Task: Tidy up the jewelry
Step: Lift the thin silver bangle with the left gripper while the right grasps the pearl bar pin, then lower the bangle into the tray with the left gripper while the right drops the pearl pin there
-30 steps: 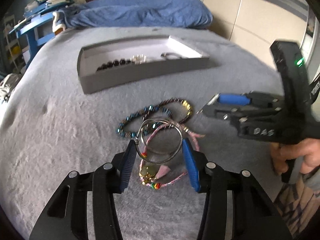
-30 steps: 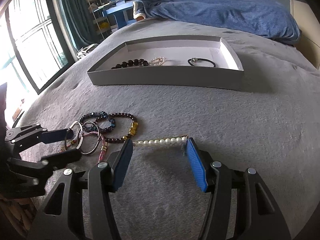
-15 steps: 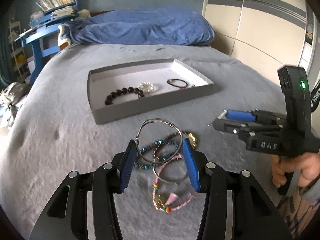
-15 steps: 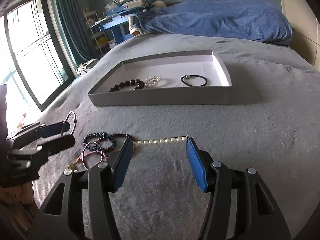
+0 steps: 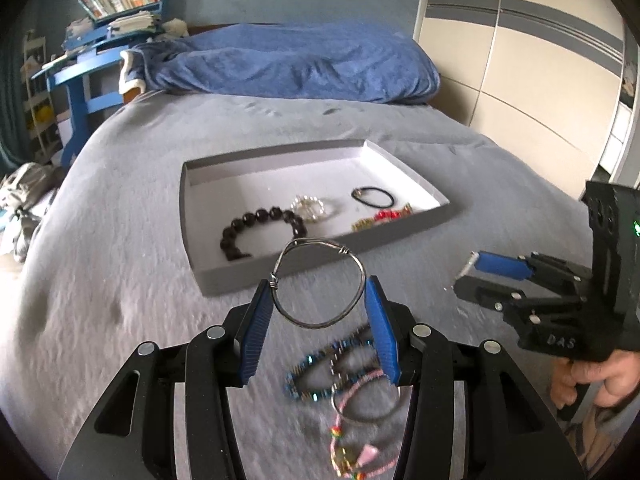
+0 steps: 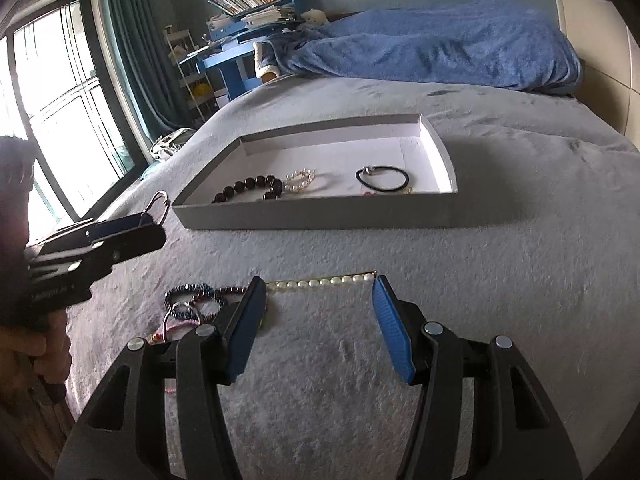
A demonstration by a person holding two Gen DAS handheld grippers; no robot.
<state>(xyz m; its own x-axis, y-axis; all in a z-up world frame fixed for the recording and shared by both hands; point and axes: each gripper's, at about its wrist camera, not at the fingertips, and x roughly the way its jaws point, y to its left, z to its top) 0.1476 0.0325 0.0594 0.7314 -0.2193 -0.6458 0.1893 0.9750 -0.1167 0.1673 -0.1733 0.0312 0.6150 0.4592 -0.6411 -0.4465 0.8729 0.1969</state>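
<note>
My left gripper (image 5: 318, 304) pinches the wire bangle (image 5: 320, 283) across its width, in the air just short of the tray (image 5: 248, 280) ahead, and the springy hoop could pop free, while my right gripper (image 6: 318, 306) hangs wide and empty.

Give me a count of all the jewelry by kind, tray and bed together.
Silver wire bangles: 2 (held bangle in left gripper; bed bangle)
Bead bracelets: 4 (black bracelet, pearly bracelet, blue bracelet, dark red bracelet)
Pearl strand: 1
Black cord band: 1
Pink cord bracelet: 1
Red and gold piece: 1, partly hidden
Total: 10
</note>
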